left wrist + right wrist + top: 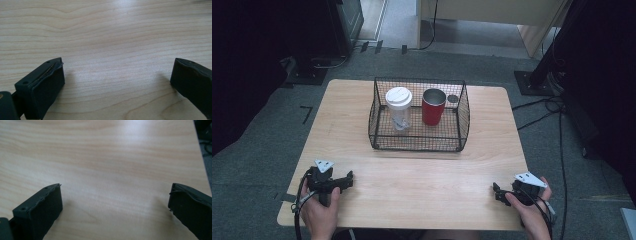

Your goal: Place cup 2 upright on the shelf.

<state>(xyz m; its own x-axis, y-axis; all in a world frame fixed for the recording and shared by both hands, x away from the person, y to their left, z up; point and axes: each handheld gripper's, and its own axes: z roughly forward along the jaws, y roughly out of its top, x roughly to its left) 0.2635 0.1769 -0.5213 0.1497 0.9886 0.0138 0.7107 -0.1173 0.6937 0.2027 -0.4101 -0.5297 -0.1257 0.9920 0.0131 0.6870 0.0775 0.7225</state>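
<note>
A black wire basket [417, 142] stands on the wooden table [422, 185], at the middle toward the far side. Inside it, a clear cup with a white lid [398, 107] stands on the left and a red tumbler [433, 106] on the right, both upright. A small grey round thing [453, 99] lies behind the tumbler. My left gripper [337, 181] [118, 63] rests low over the near left corner, open, nothing between its jaws. My right gripper [502, 192] [116, 186] sits at the near right corner, also open over bare wood.
A broad stretch of bare wood lies between the grippers and the basket. The table's right edge [202, 165] runs close to my right gripper. Dark stands [537, 75] and cables [542, 105] are on the carpet around the table.
</note>
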